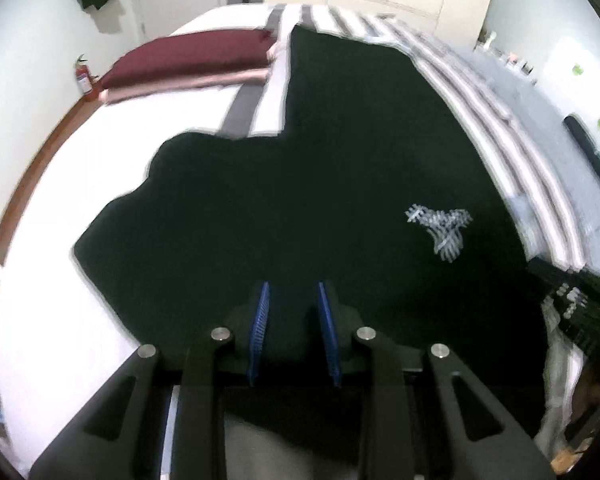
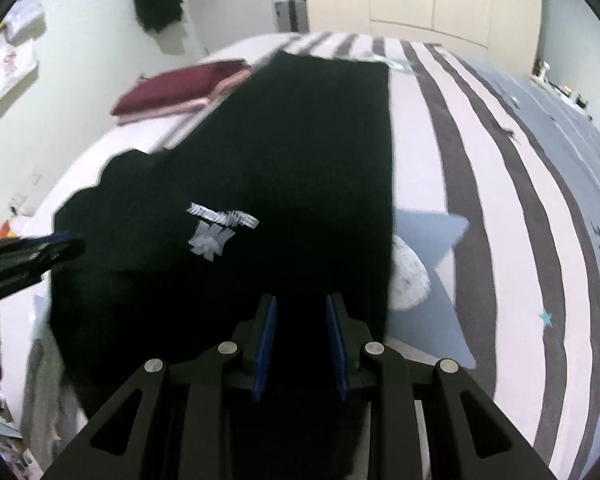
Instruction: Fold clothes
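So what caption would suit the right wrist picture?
Right gripper, jaws open, over a black T-shirt spread on a striped bed, folded maroon clothes beyond.

The black garment (image 1: 300, 184) was matt cloth with a pale printed emblem (image 1: 440, 228). The bed cover (image 2: 480, 208) was smooth striped cloth. The folded maroon and pink pile (image 1: 188, 60) was soft matt cloth too. The left hand-held gripper (image 1: 292, 328) was matt black plastic with ribbed blue pads (image 1: 260, 328) and shiny metal pins (image 1: 221, 334); the right hand-held gripper (image 2: 300, 344) looked alike.
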`<act>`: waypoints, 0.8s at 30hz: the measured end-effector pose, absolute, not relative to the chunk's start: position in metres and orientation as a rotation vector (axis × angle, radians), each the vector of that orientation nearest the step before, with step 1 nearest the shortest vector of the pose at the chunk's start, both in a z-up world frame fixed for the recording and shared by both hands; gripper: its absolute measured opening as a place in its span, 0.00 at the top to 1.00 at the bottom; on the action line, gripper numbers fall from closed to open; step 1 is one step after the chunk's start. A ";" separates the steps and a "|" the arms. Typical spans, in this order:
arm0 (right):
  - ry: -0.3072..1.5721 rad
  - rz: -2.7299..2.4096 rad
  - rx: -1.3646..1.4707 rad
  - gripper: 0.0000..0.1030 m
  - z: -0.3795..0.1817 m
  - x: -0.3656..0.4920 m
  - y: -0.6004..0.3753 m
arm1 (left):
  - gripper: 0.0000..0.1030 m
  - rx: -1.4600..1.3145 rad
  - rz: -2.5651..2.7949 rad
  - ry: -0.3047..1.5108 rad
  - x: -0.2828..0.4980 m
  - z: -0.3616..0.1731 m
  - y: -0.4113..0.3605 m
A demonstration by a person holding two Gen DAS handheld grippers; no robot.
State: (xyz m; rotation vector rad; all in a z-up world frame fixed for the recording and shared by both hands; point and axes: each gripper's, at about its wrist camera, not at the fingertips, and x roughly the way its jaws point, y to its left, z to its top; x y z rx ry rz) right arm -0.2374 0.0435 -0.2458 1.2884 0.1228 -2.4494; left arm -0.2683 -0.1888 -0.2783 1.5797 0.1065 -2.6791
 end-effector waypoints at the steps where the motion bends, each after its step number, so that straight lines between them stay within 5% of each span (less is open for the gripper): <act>1: 0.114 -2.440 1.282 0.77 -0.246 -0.237 0.039 | 0.78 1.588 -2.678 0.110 -0.269 -0.282 -0.185; 24: 0.178 -2.253 1.402 0.77 -0.277 -0.157 0.046 | 0.78 1.687 -2.611 0.214 -0.194 -0.280 -0.178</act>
